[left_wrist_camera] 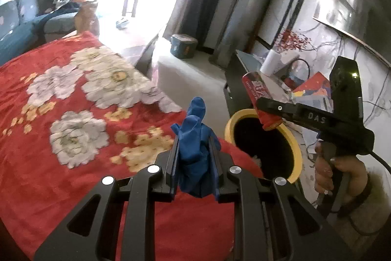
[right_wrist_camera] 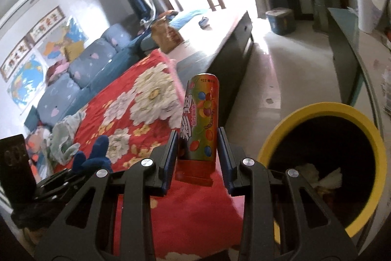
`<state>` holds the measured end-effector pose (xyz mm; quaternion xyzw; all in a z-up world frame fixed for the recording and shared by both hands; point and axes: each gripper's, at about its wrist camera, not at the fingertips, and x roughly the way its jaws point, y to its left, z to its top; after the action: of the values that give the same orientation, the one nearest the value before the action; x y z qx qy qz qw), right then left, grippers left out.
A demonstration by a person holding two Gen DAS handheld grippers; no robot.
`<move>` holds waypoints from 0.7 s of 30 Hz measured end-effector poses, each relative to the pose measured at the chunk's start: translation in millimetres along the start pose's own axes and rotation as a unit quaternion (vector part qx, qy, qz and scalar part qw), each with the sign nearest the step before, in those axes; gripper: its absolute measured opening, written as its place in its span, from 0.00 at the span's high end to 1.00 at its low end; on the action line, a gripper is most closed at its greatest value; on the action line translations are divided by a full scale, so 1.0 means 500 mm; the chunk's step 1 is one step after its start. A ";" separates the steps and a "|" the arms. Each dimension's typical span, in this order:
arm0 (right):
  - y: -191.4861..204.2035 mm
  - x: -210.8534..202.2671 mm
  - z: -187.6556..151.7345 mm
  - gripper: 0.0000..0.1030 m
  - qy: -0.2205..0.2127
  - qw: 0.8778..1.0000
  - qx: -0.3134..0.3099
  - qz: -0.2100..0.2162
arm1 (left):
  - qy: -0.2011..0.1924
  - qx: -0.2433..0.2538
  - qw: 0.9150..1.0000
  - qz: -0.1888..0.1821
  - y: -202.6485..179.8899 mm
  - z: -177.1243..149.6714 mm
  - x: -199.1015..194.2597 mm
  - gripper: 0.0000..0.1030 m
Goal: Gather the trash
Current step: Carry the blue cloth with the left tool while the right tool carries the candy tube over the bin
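Beside a bed covered by a red floral blanket [left_wrist_camera: 73,94], a person is holding two black grippers close together. Their left gripper [left_wrist_camera: 194,151] is clenching a crumpled blue glove [left_wrist_camera: 194,138] between its two fingers, and the glove is poking up past the fingertips, over the blanket's edge. Their right gripper [right_wrist_camera: 197,151] is grasping a tall candy tube [right_wrist_camera: 199,124] near its red base; the tube is standing roughly upright, printed with coloured sweets. From the left wrist view, the same tube [left_wrist_camera: 260,99] is hanging tilted, its lower end over the rim of the bin [left_wrist_camera: 297,151], and the person's right hand [left_wrist_camera: 342,175] is wrapping the gripper's handle.

Just right of the bed, the bin [right_wrist_camera: 376,138] is sitting on the floor, black inside with a yellow rim. Pale crumpled paper [right_wrist_camera: 317,175] is lying at its bottom.

Farther off, a blue sofa [right_wrist_camera: 80,70] is lining the wall under maps [right_wrist_camera: 29,80], and a paper roll [left_wrist_camera: 270,62] is standing on a cluttered side table [left_wrist_camera: 246,60]. A small teal container [left_wrist_camera: 183,45] is sitting on the floor near the bright doorway.
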<state>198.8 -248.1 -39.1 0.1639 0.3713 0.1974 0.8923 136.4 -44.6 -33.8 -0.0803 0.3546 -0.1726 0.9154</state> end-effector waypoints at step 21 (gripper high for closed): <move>-0.130 -0.072 -0.024 0.75 -0.033 0.996 0.041 -0.078 | 0.012 0.068 0.996 -0.047 -0.164 0.000 0.073 0.80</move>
<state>181.7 -319.8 -54.3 0.1773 0.3607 0.1061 0.9095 140.5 -134.4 -34.2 -0.0324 0.3491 -0.2404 0.9051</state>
